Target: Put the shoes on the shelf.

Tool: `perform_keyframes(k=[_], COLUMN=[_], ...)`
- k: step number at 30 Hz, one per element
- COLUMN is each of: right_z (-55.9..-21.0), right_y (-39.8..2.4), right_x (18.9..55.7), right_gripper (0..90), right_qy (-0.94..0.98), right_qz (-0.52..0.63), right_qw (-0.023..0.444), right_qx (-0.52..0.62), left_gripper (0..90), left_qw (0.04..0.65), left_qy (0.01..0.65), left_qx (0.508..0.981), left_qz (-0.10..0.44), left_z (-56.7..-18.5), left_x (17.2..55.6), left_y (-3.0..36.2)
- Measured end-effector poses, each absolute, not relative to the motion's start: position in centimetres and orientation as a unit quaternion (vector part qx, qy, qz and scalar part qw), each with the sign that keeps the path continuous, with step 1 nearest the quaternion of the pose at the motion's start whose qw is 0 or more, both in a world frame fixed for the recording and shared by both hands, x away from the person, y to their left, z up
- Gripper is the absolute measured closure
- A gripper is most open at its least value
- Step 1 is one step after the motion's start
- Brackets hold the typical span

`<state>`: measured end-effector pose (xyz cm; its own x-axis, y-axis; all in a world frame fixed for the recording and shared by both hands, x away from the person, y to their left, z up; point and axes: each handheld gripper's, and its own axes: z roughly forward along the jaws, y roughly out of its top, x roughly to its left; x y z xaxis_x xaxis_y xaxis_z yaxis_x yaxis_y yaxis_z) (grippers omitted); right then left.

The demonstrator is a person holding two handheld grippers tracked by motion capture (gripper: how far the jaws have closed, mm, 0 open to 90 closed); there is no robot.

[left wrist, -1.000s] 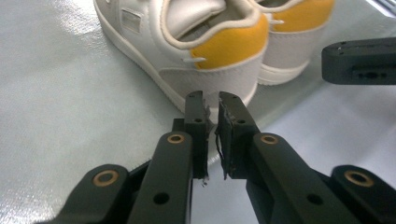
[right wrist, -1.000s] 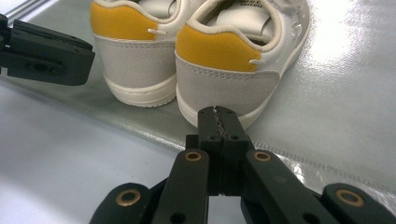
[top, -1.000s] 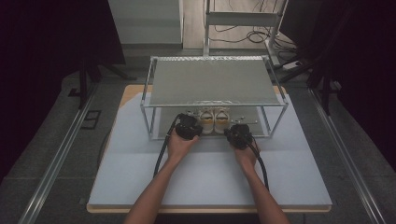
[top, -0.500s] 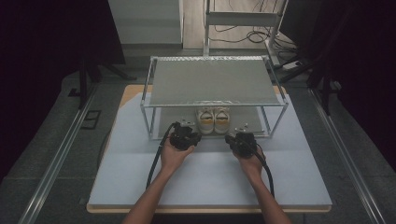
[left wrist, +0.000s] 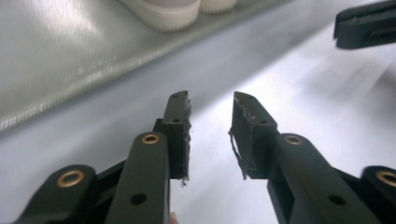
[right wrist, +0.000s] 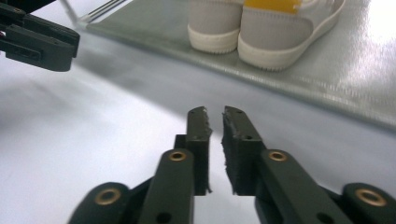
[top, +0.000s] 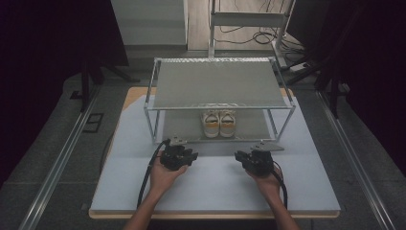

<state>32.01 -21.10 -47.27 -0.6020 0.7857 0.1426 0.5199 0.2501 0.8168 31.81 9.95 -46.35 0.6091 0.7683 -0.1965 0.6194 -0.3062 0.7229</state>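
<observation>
The room is dim, its edges nearly black, and light from above falls on the pale grey table mat (top: pixel 210 182). The metal mesh shelf rack (top: pixel 218 86) shades its lower shelf. In the gripper views, glare whitens the mat's far right and the cream-and-yellow sneakers (right wrist: pixel 261 28) look soft.

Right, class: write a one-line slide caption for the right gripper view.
Right gripper, jaws slightly apart and empty, faces a pair of shoes on the rack's lower shelf.
</observation>
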Motion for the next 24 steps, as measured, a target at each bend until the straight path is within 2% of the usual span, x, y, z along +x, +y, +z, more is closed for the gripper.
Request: perform_keyframes(k=[6, 11, 16, 24], right_z=[-47.8, -48.2, -48.7, -48.6], right_y=[-22.4, -23.6, -25.3, -26.5], right_x=[30.2, 29.2, 28.6, 28.3], right_gripper=[65.6, 59.9, 56.6, 55.7], right_qy=[0.784, 0.785, 0.78, 0.77], right_qz=[0.434, 0.43, 0.427, 0.432], right_qw=[0.151, 0.148, 0.154, 0.159], right_qx=[0.418, 0.421, 0.432, 0.442], left_gripper=[59.2, 54.2, 48.8, 46.7], left_qw=[0.395, 0.382, 0.381, 0.383], left_qy=[0.44, 0.448, 0.459, 0.465], left_qx=[0.801, 0.804, 0.797, 0.792], left_qz=[0.091, 0.09, 0.097, 0.101], left_z=[-47.2, -47.8, -48.2, -48.1], left_x=[30.0, 29.0, 28.3, 28.0], left_y=[11.6, 12.9, 14.2, 15.0])
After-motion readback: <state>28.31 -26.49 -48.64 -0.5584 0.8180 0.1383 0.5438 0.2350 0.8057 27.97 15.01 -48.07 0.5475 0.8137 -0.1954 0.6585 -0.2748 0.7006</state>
